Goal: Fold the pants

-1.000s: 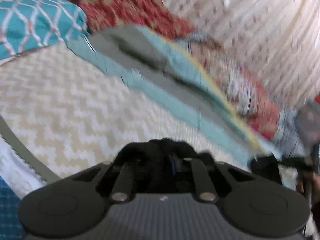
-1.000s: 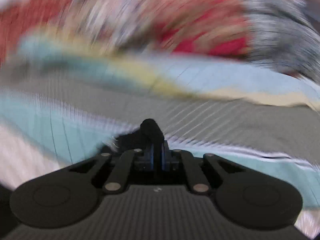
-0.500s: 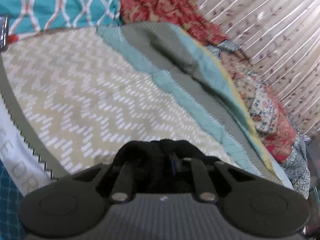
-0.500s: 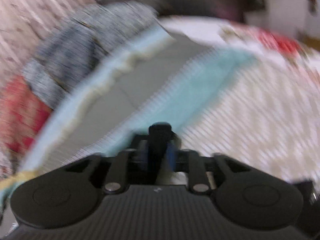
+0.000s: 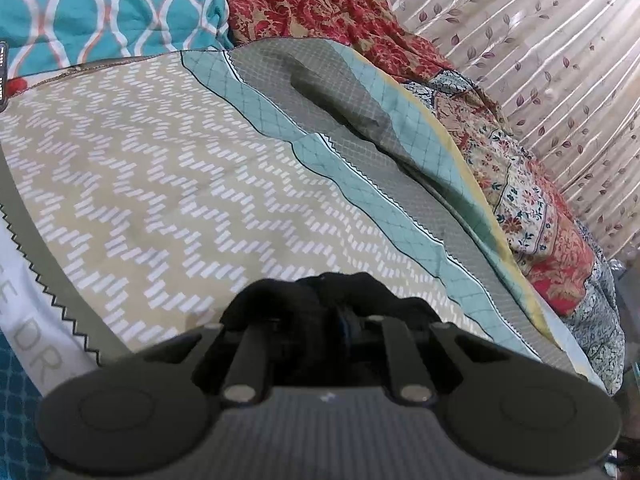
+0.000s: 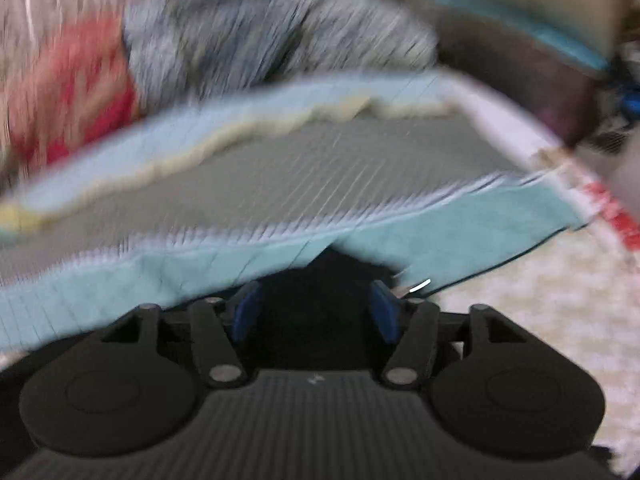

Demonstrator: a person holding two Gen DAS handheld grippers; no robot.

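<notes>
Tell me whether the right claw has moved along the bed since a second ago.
Yes. The right claw has swung rightward along the teal-and-grey bedspread border, from its middle towards its corner, and its jaws are opening over black fabric.

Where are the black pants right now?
Left wrist view: black pants bunched at bottom centre in the shut left hand-held gripper, over the zigzag bedspread.
</notes>
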